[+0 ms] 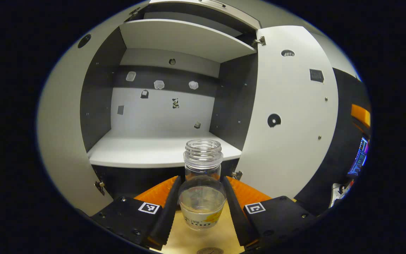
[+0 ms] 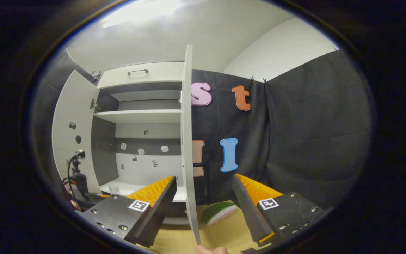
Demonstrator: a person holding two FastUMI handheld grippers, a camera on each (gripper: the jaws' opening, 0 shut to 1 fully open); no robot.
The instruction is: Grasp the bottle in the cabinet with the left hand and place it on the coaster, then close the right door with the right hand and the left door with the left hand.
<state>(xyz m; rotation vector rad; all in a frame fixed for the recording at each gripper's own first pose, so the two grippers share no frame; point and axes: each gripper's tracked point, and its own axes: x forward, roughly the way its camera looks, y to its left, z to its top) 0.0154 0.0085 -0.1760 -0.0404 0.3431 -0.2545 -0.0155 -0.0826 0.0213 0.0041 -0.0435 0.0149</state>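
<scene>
One clear bottle (image 1: 203,183) stands upright at the bottom centre of the left gripper view, capless, with a little pale liquid in its lower half and a label near the base. The left gripper (image 1: 201,206) has its two fingers (image 1: 166,208) closed against the bottle's flanks, pinching it at the wide lower body. Below the bottle lies a tan table (image 1: 182,240), and a round coaster (image 1: 210,251) peeks in at the very bottom edge, just under the bottle; I cannot tell whether the bottle touches the table or hangs above it.

Behind the bottle, the cabinet (image 1: 160,106) stands open. Its lower shelf (image 1: 146,151) crosses the middle of the frame, with its front edge just behind the bottle's neck. The upper shelf (image 1: 185,37) slants across the top. The left door (image 1: 58,127) sweeps down the left side and the right door (image 1: 291,116) fills the centre right, both swung wide, leaving a broad gap between them.

In the right gripper view, the right gripper (image 2: 203,208) has its fingers spread well apart, holding nothing. The right door's thin edge (image 2: 189,141) runs top to bottom through the centre, down into the gap between the fingers. A fingertip (image 2: 211,250) shows at the bottom edge. A green and pink thing (image 2: 220,212) lies on the table at lower centre, right of the door edge. The left door (image 2: 72,130) stands open at the left.
</scene>
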